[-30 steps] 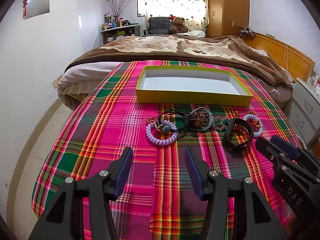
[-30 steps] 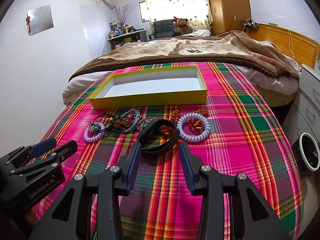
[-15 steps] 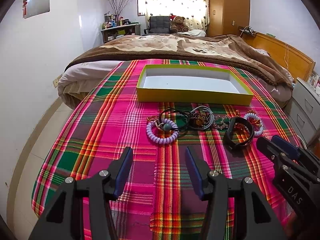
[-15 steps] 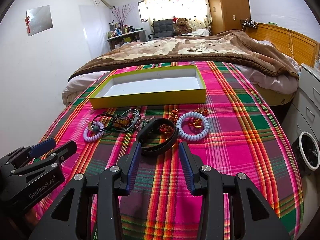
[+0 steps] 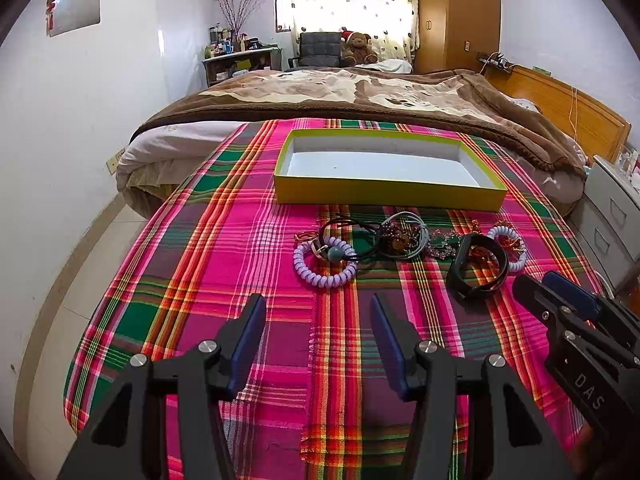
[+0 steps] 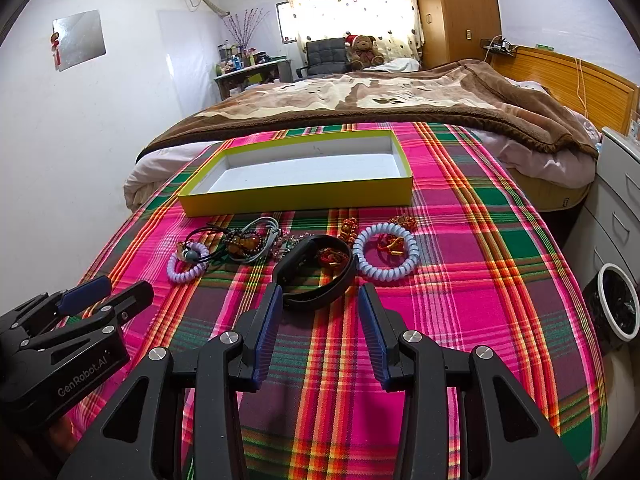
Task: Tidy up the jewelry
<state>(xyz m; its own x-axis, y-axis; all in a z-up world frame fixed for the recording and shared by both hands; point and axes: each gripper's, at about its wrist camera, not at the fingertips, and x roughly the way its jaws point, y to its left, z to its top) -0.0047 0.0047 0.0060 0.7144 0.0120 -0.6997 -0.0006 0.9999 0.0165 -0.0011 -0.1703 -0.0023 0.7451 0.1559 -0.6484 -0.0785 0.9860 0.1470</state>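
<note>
I hold one tool in each hand above the plaid cloth (image 5: 224,248) on the bed. My left tool (image 5: 316,316) has its two blue fingers apart, and nothing is between them. My right tool (image 6: 318,300) is apart too, with nothing in it.

The jewelry lies in a row on the cloth. The yellow box (image 6: 296,199) is past it, at 12 o'clock from my tools, and I see nothing inside it yet. From my left tool, the purple coil bracelet (image 5: 324,266) is at 12 o'clock, near the tips. A teal bead (image 5: 335,253) rests on it. Just to the right, at 1 o'clock, is a heap of dark cords and beads (image 5: 394,236) all mixed up.

From my right tool, the black band (image 6: 316,276) is at 12 o'clock, just past the tips, with a little red charm (image 6: 332,258) inside its ring. The pale blue coil bracelet (image 6: 386,254) is at 1 o'clock, and it has red and gold bits inside too.

I think nothing is sorted yet.

What could go wrong? If I grab the black band, the red charm may come along or get knocked away. If I pull on the heap, the cords may drag other pieces with them. The coil bracelets are springy and could slip out. My two tools are close, so they could bump.
</note>
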